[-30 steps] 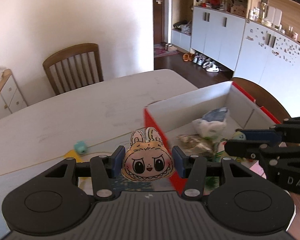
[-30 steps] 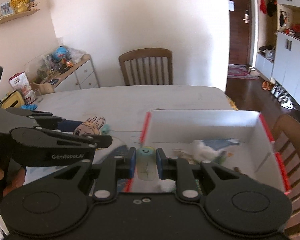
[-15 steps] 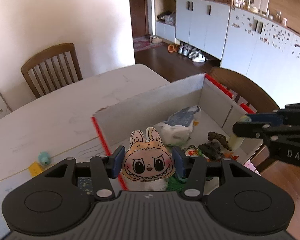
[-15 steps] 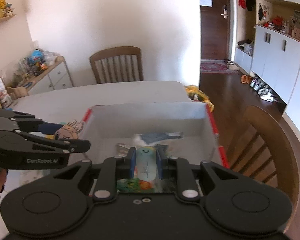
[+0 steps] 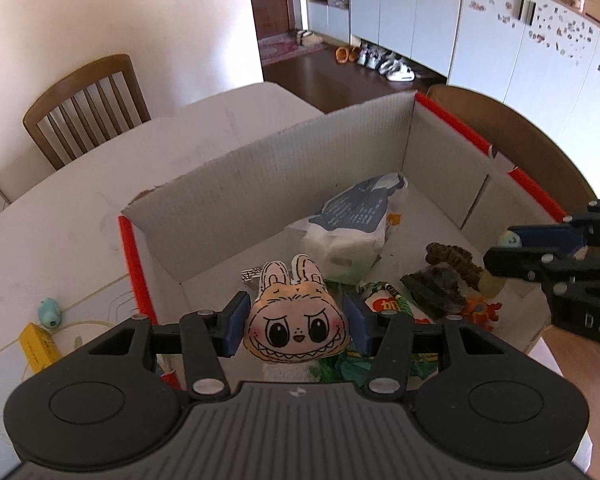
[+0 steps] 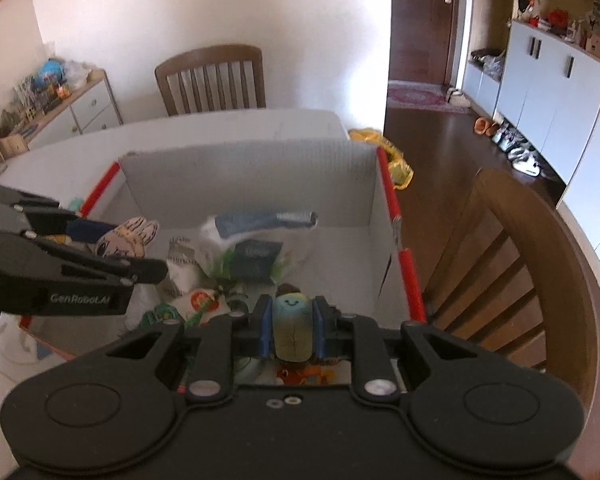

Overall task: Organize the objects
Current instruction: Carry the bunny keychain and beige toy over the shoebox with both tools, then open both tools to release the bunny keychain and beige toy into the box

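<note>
Corrugated cardboard is making up the walls of the red-edged box (image 5: pixel 284 176) that is filling the left wrist view, sitting on a white table (image 5: pixel 80 200) with a wooden chair (image 5: pixel 88 104) behind it; the left gripper (image 5: pixel 296 322) is hanging over the box's near edge, its blue pads pinching a flat bunny-eared monster plush (image 5: pixel 296 326) by the cheeks, face toward the camera. Inside the box a white and blue plastic bag (image 5: pixel 352 220) is lying against the middle, with dark brown clumps (image 5: pixel 448 272) and a small orange toy (image 5: pixel 478 310) lying to its right, while a teal figure (image 5: pixel 50 312) and a yellow block (image 5: pixel 40 346) are resting on the table outside the box's left wall. The right gripper (image 5: pixel 508 248) is reaching in from the right edge, over the box's right side. In the right wrist view the right gripper (image 6: pixel 292 330) is squeezing an upright, rounded blue-to-yellow toy with a smiley face (image 6: pixel 293 330) between its blue pads, above the near part of the box (image 6: pixel 244 172), where the bag (image 6: pixel 256 240) is sitting blurred in the middle. The left gripper (image 6: pixel 130 242) is coming in from the left above the box's left side, the plush (image 6: pixel 126 238) showing edge-on between its tips
</note>
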Demonstrator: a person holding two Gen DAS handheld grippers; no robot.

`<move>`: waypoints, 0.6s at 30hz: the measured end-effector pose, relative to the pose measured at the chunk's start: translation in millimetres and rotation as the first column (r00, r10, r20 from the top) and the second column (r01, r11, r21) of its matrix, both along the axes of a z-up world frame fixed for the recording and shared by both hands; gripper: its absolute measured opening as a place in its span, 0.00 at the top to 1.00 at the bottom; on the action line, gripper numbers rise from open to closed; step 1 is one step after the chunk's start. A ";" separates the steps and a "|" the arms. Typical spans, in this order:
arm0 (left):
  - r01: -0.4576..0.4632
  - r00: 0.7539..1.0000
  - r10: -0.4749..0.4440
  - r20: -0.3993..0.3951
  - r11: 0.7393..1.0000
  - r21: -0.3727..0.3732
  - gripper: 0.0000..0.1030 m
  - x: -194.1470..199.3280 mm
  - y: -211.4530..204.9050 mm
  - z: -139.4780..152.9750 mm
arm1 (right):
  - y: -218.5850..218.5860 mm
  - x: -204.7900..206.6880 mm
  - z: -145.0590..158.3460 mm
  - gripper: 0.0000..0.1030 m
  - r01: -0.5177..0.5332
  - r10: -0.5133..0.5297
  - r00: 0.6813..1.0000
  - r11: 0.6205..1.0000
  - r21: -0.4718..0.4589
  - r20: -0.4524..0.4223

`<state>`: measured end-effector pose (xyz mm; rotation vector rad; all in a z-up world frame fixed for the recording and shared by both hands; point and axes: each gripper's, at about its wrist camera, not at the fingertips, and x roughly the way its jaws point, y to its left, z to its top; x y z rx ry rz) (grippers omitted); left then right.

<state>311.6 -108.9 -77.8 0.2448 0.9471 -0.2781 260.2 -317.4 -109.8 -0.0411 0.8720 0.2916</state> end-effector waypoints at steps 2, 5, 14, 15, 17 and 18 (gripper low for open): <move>0.000 1.000 0.000 -0.011 1.000 0.005 0.50 3.4 -1.7 -4.1 | 1.5 1.9 -3.8 0.81 -0.024 0.024 1.000 1.000 -0.010 -0.012; 0.000 1.000 0.001 -0.027 1.000 0.009 0.50 6.0 -3.3 -9.4 | 4.8 2.1 -10.8 0.81 -0.047 0.046 0.998 0.999 -0.019 -0.030; -0.016 0.997 0.017 -0.069 1.000 0.010 0.50 9.7 -1.3 -24.3 | 7.9 7.3 -15.7 0.81 -0.071 0.070 0.996 0.997 -0.015 -0.047; -0.019 0.997 0.020 -0.073 1.000 0.009 0.50 9.7 -0.9 -25.6 | 8.1 6.9 -15.5 0.81 -0.073 0.072 0.996 0.997 -0.016 -0.048; -0.025 0.996 0.026 -0.081 1.000 0.009 0.50 9.7 0.2 -28.3 | 7.9 6.9 -14.7 0.79 -0.074 0.074 0.996 0.997 -0.011 -0.051; -0.018 0.997 0.020 -0.077 1.000 0.016 0.50 8.6 -0.2 -28.5 | 8.1 6.5 -14.1 0.78 -0.075 0.074 0.996 0.997 -0.010 -0.052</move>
